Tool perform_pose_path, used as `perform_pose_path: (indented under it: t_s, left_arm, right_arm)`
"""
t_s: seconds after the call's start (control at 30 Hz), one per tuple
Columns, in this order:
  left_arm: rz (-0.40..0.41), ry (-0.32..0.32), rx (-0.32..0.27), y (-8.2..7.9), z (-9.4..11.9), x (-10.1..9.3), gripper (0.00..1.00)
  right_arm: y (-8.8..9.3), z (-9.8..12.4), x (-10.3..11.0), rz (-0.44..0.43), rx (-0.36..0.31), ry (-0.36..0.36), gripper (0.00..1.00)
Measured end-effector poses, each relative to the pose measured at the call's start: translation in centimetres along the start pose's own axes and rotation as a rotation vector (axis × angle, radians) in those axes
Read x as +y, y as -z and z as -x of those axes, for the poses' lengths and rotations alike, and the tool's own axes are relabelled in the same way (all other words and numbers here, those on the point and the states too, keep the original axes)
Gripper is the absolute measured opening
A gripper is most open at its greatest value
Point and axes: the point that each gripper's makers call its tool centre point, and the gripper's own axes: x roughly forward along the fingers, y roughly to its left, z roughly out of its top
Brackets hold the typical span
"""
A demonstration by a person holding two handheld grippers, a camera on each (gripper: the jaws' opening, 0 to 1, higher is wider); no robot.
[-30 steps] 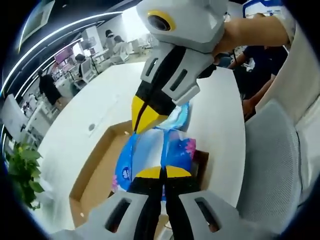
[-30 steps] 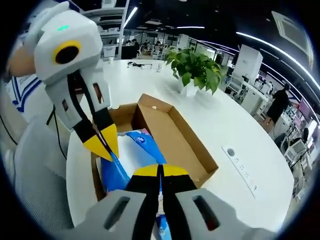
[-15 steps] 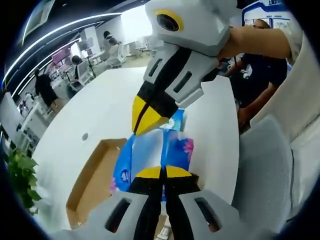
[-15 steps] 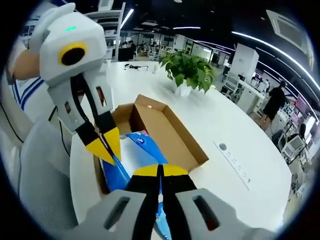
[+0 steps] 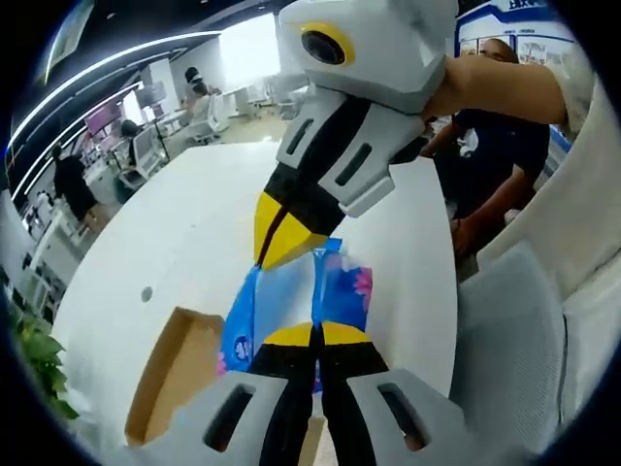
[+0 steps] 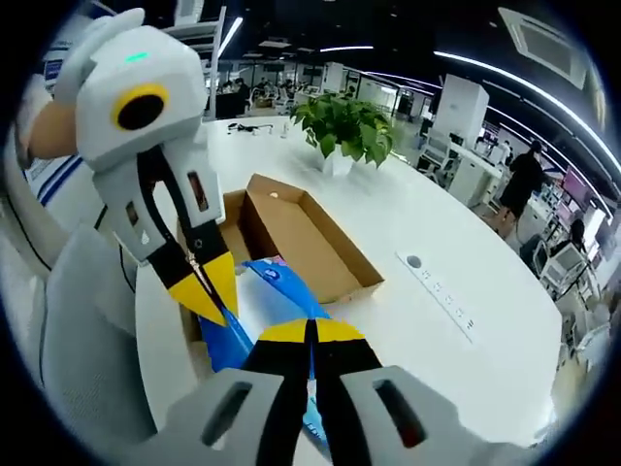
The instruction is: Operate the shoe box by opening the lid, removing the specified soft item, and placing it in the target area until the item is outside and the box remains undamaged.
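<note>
A blue soft pack point(image 5: 277, 296) with a pink patch hangs in the air between both grippers. My left gripper point(image 5: 315, 335) is shut on its near edge, and my right gripper point(image 5: 281, 238) is shut on its far edge from above. In the right gripper view the same pack point(image 6: 286, 286) is pinched by my right gripper point(image 6: 310, 330) and by my left gripper point(image 6: 206, 291), which comes in from the left. The open brown cardboard shoe box point(image 6: 291, 228) lies on the white table below and behind the pack, its inside bare. The box point(image 5: 170, 374) also shows at lower left.
A potted green plant point(image 6: 344, 121) stands on the white table point(image 6: 456, 243) beyond the box, and a socket strip point(image 6: 437, 291) lies to its right. A grey chair back point(image 5: 514, 330) is close by the table edge. A person in dark clothes point(image 5: 495, 146) sits behind.
Both grippers have carried the pack up and away from the box, which now sits lower and further off in both views. Both stay shut on the pack.
</note>
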Motion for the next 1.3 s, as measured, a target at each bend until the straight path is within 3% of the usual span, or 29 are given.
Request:
perform_pose_path:
  t_s: [0.63,0.67,0.7,1.3]
  left_arm:
    - [-0.041,0.05,0.0,-3.6,-3.7,-1.0,0.0]
    - [-0.044,0.053,-0.001,-3.9,-3.9,-1.1,0.0]
    - [-0.053,0.066,-0.003,-4.7,-4.7,-1.4,0.0]
    - [-0.074,0.118,-0.026,-8.1,-8.5,-2.5,0.0]
  right_arm:
    - [3.4,3.3,-2.7,-0.053,0.029,0.027,0.0]
    - [4.2,4.1,-3.4,-0.069,0.036,0.035,0.0]
    - [4.3,4.2,-3.5,-0.07,0.037,0.036,0.0]
    - [7.5,6.7,-6.0,-0.099,0.074,0.064,0.0]
